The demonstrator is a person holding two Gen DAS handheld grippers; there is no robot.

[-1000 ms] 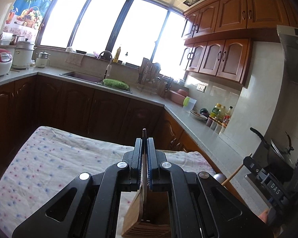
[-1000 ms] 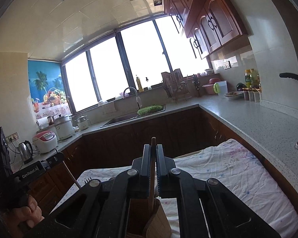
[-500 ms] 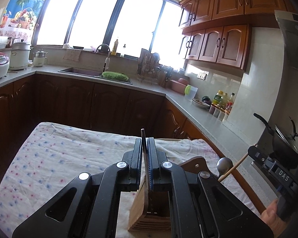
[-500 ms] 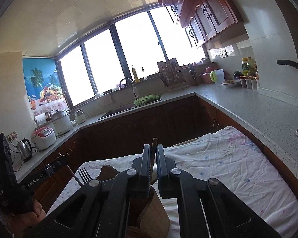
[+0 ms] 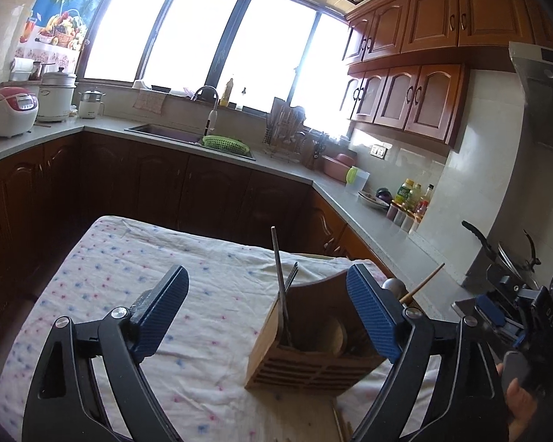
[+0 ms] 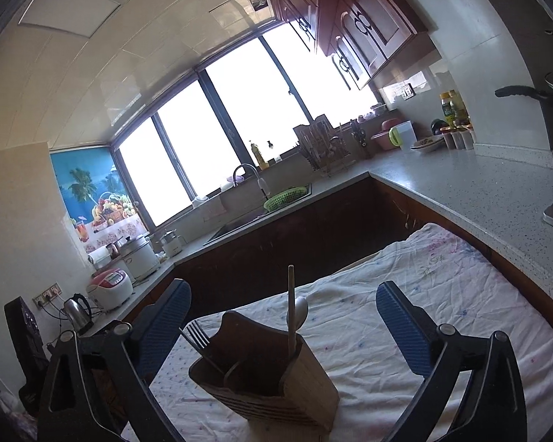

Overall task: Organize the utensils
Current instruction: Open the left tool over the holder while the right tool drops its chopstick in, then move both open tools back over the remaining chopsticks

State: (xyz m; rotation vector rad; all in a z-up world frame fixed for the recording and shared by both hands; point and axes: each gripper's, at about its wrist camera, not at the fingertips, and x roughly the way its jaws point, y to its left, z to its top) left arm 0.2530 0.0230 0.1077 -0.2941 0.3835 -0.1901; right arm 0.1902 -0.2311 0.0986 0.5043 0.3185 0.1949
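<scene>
- The left tool (image 5: pixel 267 316) had its blue-padded jaws spread wide and still opening; nothing was pressed between the pads.
- In the left wrist view, the wooden utensil holder (image 5: pixel 313 353) stood on the cloth-covered counter (image 5: pixel 129 269), ahead of the tool and nearer its right-hand finger.
- A dark slim handle (image 5: pixel 278 269) rose upright from the holder's left compartment, free of both pads, with fork tines (image 5: pixel 294 274) just beside it.
- A wooden handle (image 5: pixel 424 280) with a rounded grey end (image 5: pixel 394 285) showed behind the holder's right side.
- The right tool (image 6: pixel 284 326) was likewise wide apart and opening, gripping nothing.
- From the right wrist view, the same holder (image 6: pixel 272 379) sat between the two blue pads, touching neither.
- A wooden stick handle (image 6: pixel 291 305) stood upright in the holder's right compartment, with a pale spoon bowl (image 6: pixel 299 313) just beside it.
- A fork (image 6: pixel 199 335) leaned out of the left compartment, tines up.
- The right tool's body and a fingertip of the hand (image 5: pixel 516 392) holding it appeared at the right edge of the left wrist view.
- Behind the counter lay a sink (image 5: pixel 166 132) with a green basket (image 5: pixel 225 143) at its rim.
</scene>
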